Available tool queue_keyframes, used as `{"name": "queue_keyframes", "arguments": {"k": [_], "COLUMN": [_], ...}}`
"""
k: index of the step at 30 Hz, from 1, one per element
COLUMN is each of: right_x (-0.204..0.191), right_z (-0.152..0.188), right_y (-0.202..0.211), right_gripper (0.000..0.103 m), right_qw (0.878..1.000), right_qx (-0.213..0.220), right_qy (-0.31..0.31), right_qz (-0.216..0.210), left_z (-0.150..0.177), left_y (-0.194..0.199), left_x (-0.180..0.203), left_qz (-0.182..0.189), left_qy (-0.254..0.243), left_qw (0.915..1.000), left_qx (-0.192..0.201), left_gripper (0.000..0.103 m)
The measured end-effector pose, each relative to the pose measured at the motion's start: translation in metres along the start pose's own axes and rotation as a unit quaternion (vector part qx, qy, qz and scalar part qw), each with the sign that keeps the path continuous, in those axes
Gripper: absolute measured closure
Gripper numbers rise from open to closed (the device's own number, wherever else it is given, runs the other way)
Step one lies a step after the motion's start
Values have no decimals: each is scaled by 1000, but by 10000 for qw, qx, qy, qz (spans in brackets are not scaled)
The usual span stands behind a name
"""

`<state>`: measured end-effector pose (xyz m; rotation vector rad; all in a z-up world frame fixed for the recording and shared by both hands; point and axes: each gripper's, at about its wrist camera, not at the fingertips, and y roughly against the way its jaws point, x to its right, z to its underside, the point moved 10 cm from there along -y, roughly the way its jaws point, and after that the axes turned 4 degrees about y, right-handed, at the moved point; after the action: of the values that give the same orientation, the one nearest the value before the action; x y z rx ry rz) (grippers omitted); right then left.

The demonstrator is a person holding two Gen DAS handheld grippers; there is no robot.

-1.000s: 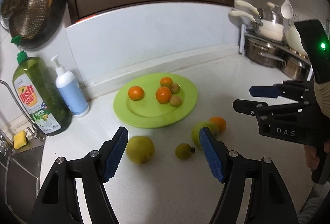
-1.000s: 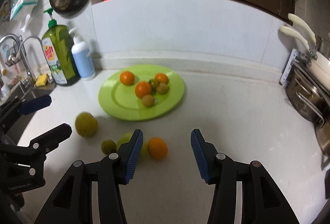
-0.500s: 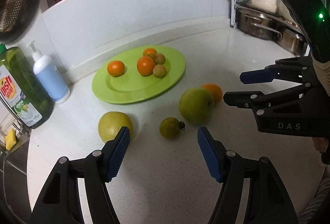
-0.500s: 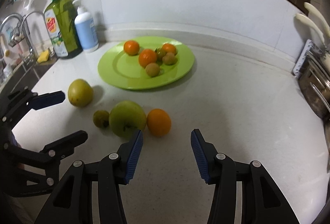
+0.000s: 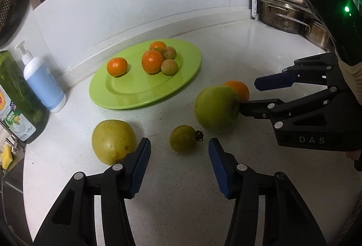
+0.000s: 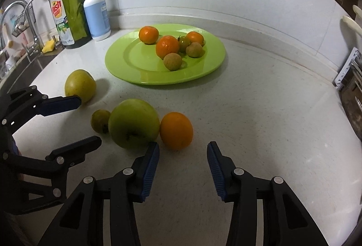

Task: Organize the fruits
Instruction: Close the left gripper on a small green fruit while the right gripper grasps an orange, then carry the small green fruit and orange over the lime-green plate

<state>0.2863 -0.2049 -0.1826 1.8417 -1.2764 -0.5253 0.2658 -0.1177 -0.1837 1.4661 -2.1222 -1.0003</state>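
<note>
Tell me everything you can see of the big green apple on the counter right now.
The green apple is round, smooth and yellow-green, the largest fruit off the plate. It lies tilted on the white counter, its stem dimple facing the right wrist camera. An orange sits against its one side and a small green fruit close by the other; whether that one touches is unclear. The right gripper is just short of it, one finger near its base; no pad presses it.

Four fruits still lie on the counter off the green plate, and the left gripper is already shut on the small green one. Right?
Not quite. The left gripper is open, short of the small green fruit, as the left wrist view shows. Four fruits do lie off the plate.
</note>
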Motion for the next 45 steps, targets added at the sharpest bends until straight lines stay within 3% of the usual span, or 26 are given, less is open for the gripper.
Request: {"name": "queue_keyframes", "arguments": {"k": [15, 19, 27, 45], "right_x": [0, -3, -5, -1], "right_z": [-10, -11, -8, -11], "right_y": [-11, -15, -13, 34], "right_gripper": [60, 69, 70, 70], "right_qw": [9999, 9999, 9999, 9983], "right_qx": [26, 0, 22, 387], "right_qy": [105, 111, -22, -429], "right_qz": [-40, -107, -124, 97], "left_z": [0, 0, -2, -29], "left_y": [-17, -18, -16, 40], "left_x": [1, 1, -1, -4], "left_qz": [248, 278, 347, 341], "left_qy": [254, 286, 409, 595], "left_qw": [9991, 9989, 9984, 9969], "left_qx": [-218, -231, -205, 385], "left_gripper": [64, 71, 73, 73]}}
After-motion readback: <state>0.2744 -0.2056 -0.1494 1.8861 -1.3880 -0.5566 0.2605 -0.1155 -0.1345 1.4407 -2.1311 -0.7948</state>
